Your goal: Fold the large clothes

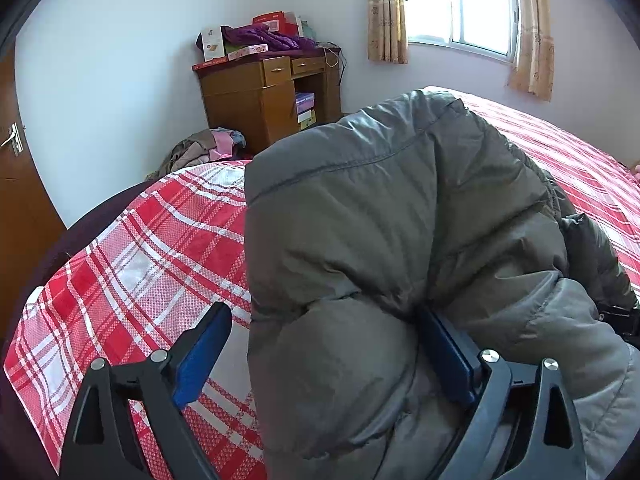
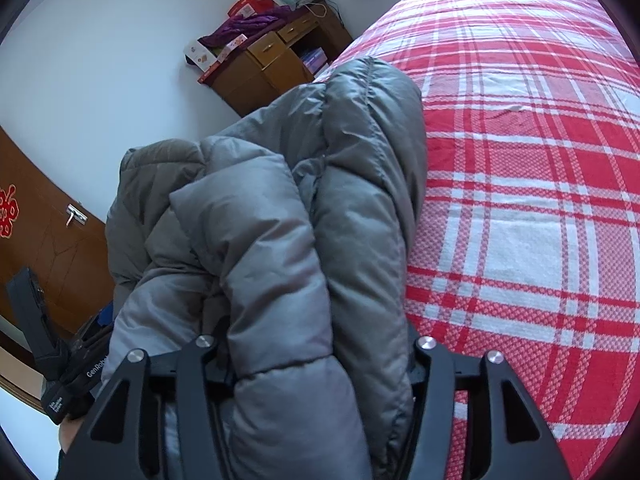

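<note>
1. The left gripper (image 1: 320, 344) is standing with its jaws spread wide; its blue left pad (image 1: 200, 360) is hanging clear over the plaid bedspread (image 1: 132, 264), while the right pad is touching a fold of the grey puffer jacket (image 1: 380, 220) without pinching it.
2. The right gripper (image 2: 316, 344) is straddling a thick roll of that jacket; its pads are hidden by the fabric, so I cannot tell whether it is gripping.
3. The jacket is lying bunched on the bed, running toward 12 o'clock in both views.
4. A wooden desk (image 1: 256, 96) is standing at 11 o'clock.

Bed (image 2: 540, 240) w/ red plaid sheet, gray puffer jacket (image 2: 320, 200) on it
</note>
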The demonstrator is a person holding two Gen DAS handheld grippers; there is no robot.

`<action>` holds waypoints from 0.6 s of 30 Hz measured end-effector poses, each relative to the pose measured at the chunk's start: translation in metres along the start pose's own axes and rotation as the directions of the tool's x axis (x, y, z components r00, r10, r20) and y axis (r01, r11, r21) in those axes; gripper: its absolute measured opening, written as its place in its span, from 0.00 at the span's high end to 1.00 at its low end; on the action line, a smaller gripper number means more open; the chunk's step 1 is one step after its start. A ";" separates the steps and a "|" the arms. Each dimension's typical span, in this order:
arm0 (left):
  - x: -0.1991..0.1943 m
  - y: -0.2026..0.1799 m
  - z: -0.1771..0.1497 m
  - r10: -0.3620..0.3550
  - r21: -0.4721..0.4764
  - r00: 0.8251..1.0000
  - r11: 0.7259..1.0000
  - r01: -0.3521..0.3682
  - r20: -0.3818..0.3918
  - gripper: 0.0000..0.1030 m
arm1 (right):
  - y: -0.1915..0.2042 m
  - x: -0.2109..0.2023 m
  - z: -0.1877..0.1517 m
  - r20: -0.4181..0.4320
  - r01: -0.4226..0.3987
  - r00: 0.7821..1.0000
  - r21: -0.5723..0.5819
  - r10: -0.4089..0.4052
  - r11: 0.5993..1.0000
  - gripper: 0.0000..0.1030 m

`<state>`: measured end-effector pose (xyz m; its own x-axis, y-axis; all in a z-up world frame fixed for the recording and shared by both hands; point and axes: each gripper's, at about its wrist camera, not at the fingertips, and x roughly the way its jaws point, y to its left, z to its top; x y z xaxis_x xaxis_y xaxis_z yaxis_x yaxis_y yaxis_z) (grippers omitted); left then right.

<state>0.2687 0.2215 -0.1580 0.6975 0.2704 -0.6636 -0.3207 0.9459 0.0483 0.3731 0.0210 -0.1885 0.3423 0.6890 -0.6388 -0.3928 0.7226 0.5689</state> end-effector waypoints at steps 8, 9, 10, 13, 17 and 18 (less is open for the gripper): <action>0.010 -0.007 0.004 0.047 -0.023 0.998 0.999 -0.048 -0.049 0.01 | -0.017 -0.026 0.003 0.061 -0.017 0.998 0.031 0.015 0.999 0.43; 0.014 -0.009 0.004 0.040 -0.042 0.997 0.998 -0.042 -0.059 0.01 | -0.019 -0.027 0.004 0.063 -0.020 0.998 0.036 0.018 0.999 0.43; 0.018 -0.012 0.003 0.029 -0.059 0.997 0.998 -0.033 -0.066 0.01 | -0.021 -0.029 0.005 0.071 -0.025 0.997 0.046 0.022 0.999 0.43; 0.023 -0.020 0.002 0.024 -0.064 0.998 0.998 -0.028 -0.058 0.01 | -0.037 -0.033 0.009 0.096 -0.051 0.995 0.123 0.040 0.991 0.42; 0.023 -0.019 0.001 -0.007 -0.070 0.998 0.998 0.003 -0.055 0.01 | -0.051 -0.038 0.012 0.069 -0.038 0.997 0.150 0.027 0.988 0.39; 0.024 -0.017 0.002 -0.021 -0.079 0.998 0.997 0.016 -0.058 0.01 | -0.052 -0.043 0.012 0.082 -0.035 0.996 0.140 0.024 0.989 0.38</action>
<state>0.2921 0.2126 -0.1727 0.6659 0.2397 -0.7065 -0.3587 0.9332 -0.0215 0.3892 -0.0455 -0.1842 0.4016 0.7082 -0.5807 -0.2809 0.6987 0.6580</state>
